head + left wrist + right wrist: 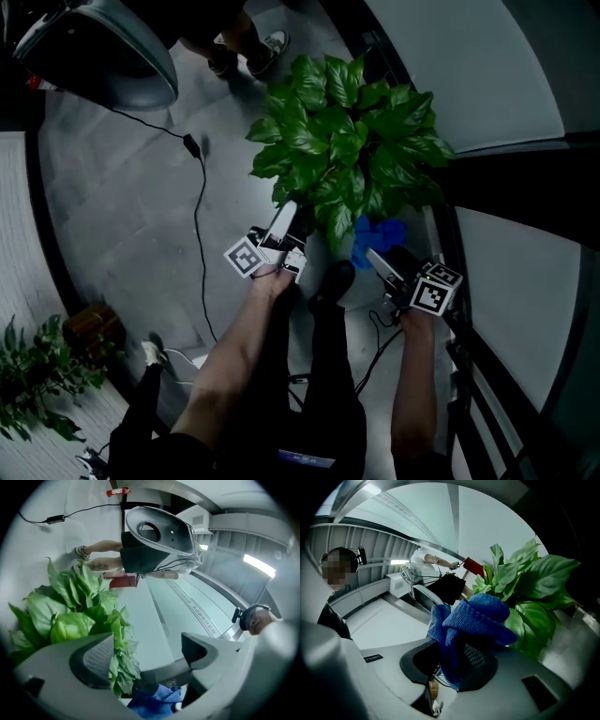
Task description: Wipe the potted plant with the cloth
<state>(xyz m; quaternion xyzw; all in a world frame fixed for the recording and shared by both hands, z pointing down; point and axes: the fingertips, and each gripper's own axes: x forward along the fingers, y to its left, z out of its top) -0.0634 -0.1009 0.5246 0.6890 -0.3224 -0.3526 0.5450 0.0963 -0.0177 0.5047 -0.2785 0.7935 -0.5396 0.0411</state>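
Note:
The potted plant (345, 131) has broad glossy green leaves and stands on the grey floor just ahead of me. My left gripper (284, 223) is at the plant's lower left leaves. In the left gripper view it (145, 656) stands open, with leaves (75, 616) beside and just past the left jaw and nothing gripped. My right gripper (381, 261) is at the plant's lower right, shut on a bunched blue cloth (377, 234). The right gripper view shows the cloth (471, 618) pinched between the jaws (461, 656), close to the leaves (534, 592). The pot is hidden under the foliage.
A black cable (199, 216) runs across the floor left of the plant. A grey domed shell (103, 47) and another person's feet (248, 52) are beyond it. A dark frame (506, 178) borders the right. A small plant (37, 375) and a brown box (89, 323) sit at lower left.

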